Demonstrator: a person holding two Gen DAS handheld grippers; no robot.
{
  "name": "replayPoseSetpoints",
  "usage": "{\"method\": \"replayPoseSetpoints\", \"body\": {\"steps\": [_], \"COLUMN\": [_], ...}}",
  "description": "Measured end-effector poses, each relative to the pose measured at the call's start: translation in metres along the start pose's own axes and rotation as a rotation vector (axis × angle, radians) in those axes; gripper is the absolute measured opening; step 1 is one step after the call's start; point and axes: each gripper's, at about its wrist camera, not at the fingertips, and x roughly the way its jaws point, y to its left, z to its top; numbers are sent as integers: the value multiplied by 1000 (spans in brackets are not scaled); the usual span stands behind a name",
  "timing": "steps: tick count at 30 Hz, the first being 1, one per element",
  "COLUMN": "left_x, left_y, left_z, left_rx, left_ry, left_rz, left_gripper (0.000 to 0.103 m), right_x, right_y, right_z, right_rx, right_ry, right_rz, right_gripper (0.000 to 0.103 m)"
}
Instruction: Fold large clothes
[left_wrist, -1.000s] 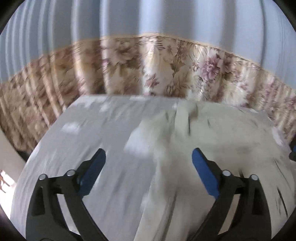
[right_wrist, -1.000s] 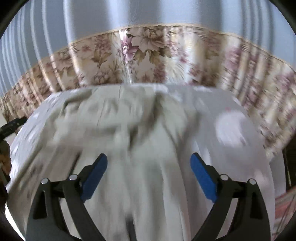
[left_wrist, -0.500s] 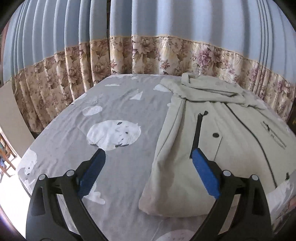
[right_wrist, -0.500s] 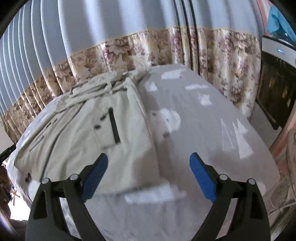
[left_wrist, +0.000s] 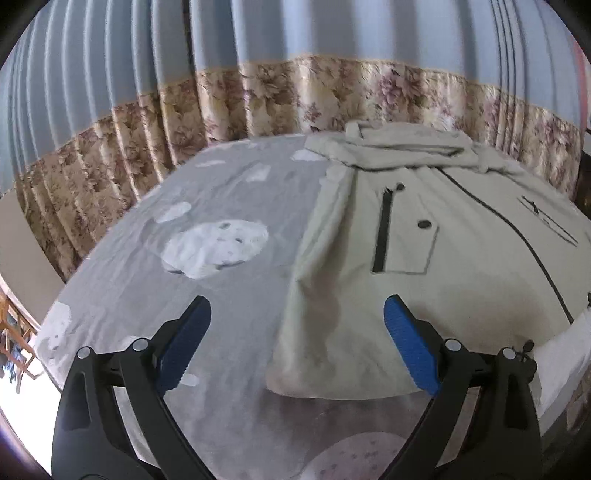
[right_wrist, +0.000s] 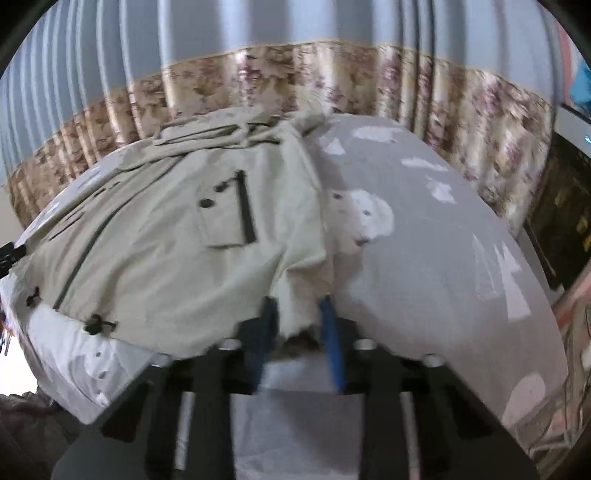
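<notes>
A large beige jacket with dark zips and snap buttons lies spread on a grey bed sheet, collar at the far end. My left gripper is open and empty, hovering over the jacket's near left hem corner. In the right wrist view the jacket fills the left half. My right gripper is shut on the jacket's near right hem corner, cloth bunched between the blue pads.
The sheet has white animal prints. Blue and floral curtains hang behind the bed. A dark cabinet stands at the right. The bed's near edge drops off just below both grippers.
My right gripper has moved down and left onto the jacket's right hem corner and closed on it. My left gripper stayed open and moved a little closer to the left hem corner.
</notes>
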Motion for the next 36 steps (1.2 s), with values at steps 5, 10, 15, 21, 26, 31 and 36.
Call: {"method": "replayPoseSetpoints", "body": {"steps": [5,10,15,21,26,31,36], "left_x": [11,20,17,-4,-36,-60,-69], "left_y": [-14,-5,6,7,15,28,39], "left_z": [-3,-8,-1,13,35,37,29], "left_rx": [8,-59,-114,-90,-85,-116,-151], "left_ry": [34,83,93,46,-27,-48,-25], "left_rz": [6,-52,-76,-101,-94,-107,-138], "left_gripper": [83,43,9,2,2,3,3], "right_x": [-2,-5,-10,-30,-61,-84,-101], "right_y": [8,1,-4,-4,6,9,7], "right_z": [2,1,3,9,22,19,13], "right_rx": [-13,12,42,63,33,30,55], "right_ry": [-7,-7,-25,-69,-138,-165,-181], "right_rz": [-12,13,37,56,79,102,128], "right_gripper": [11,12,11,8,6,5,5]}}
